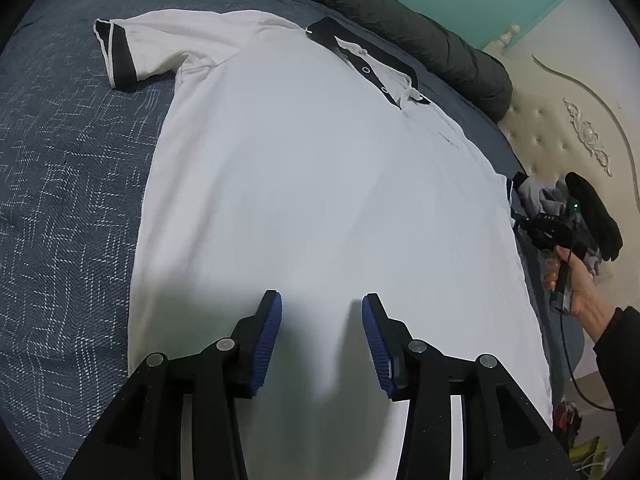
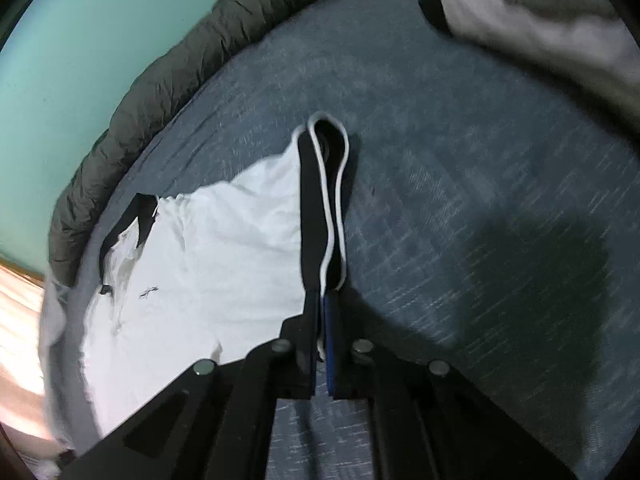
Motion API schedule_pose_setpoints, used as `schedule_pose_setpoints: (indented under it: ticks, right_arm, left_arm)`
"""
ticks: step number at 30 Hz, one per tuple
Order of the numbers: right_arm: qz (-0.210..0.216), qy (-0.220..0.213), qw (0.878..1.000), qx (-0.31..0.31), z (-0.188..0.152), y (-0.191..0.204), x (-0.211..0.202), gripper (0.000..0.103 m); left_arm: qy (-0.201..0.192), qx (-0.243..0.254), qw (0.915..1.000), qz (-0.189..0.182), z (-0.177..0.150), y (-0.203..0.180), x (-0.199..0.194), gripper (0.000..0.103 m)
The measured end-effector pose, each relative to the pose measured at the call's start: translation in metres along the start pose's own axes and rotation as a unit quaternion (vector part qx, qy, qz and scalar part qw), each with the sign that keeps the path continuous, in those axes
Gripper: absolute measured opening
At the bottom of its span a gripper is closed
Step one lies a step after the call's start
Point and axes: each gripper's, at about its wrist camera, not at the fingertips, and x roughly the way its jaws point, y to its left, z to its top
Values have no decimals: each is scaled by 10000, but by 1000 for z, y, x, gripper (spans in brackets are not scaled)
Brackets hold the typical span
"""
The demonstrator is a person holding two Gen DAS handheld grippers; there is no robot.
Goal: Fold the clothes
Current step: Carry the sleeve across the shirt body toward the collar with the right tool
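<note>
Well, a white short-sleeved polo shirt with a black collar and black sleeve bands [image 1: 304,184] lies spread flat, front side up, on a bed covered in a blue-grey woven blanket [image 1: 68,184]. At the far left its one sleeve [image 1: 132,50] stretches out flat on the blanket, the black cuff at its end. Along the bed's far edge runs a dark grey rolled puffy quilt [image 1: 400,20], with a teal wall behind it. Over the shirt's lower body hovers the left gripper [image 1: 322,334], its blue-padded jaws standing apart with only bare white fabric showing between them; I cannot tell whether the tips touch the cloth. Further right, at the shirt's other shoulder, the right gripper [image 2: 321,320] has its jaws pressed together on the black, white-edged cuff of the other sleeve [image 2: 324,204], which loops forward from the tips over the blanket. A bare hand [image 1: 576,280] in a dark sleeve holds that tool. Beyond it sits a cream tufted headboard [image 1: 560,140], with a small heap of grey and black clothing [image 1: 592,216] against it.
</note>
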Motion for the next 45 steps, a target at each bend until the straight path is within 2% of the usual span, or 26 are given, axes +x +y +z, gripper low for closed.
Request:
schedule_pose_setpoints:
  ticks: [5, 7, 8, 9, 11, 18, 28, 29, 31, 33, 35, 41, 45]
  right_arm:
    - [156, -60, 9998, 123, 3, -2, -4, 6]
    - [160, -203, 9997, -19, 7, 3, -11, 22]
    - [153, -268, 9995, -75, 10, 6, -14, 45]
    - [182, -302, 9994, -38, 12, 5, -15, 57]
    - [252, -371, 9990, 19, 19, 5, -16, 57]
    - [-1, -512, 9986, -145, 48, 12, -4, 57]
    - [-176, -747, 9963, -382, 70, 8, 11, 57]
    - [-196, -766, 9960, -412, 71, 8, 13, 53]
    - [-219, -759, 9957, -476, 73, 12, 19, 37]
    - [-356, -712, 9950, -611, 74, 14, 25, 15]
    - [-397, -749, 9938, -721, 72, 17, 25, 7]
    - [-219, -1351, 9868, -863, 70, 30, -6, 3]
    - [-213, -1456, 9856, -836, 72, 33, -21, 3]
  left_arm:
    - [0, 33, 10000, -9, 0, -1, 2, 48]
    - [-1, 32, 10000, -30, 0, 0, 2, 49]
    - [0, 29, 10000, -42, 0, 0, 2, 49]
    - [1, 29, 10000, -49, 0, 0, 2, 50]
    - [5, 37, 10000, -53, 0, 0, 2, 50]
    - [25, 80, 10000, -53, 0, -4, 3, 56]
    - [43, 152, 9999, -32, 0, -6, 4, 59]
    - [43, 149, 9999, -36, 0, -6, 4, 59]
    - [42, 143, 9999, -43, 0, -6, 4, 59]
    - [44, 140, 9999, -46, 0, -6, 4, 59]
    - [50, 153, 9999, -37, 1, -6, 5, 59]
    - [50, 162, 9998, -45, 0, -7, 5, 60]
    - [62, 153, 9998, -64, 0, -6, 3, 60]
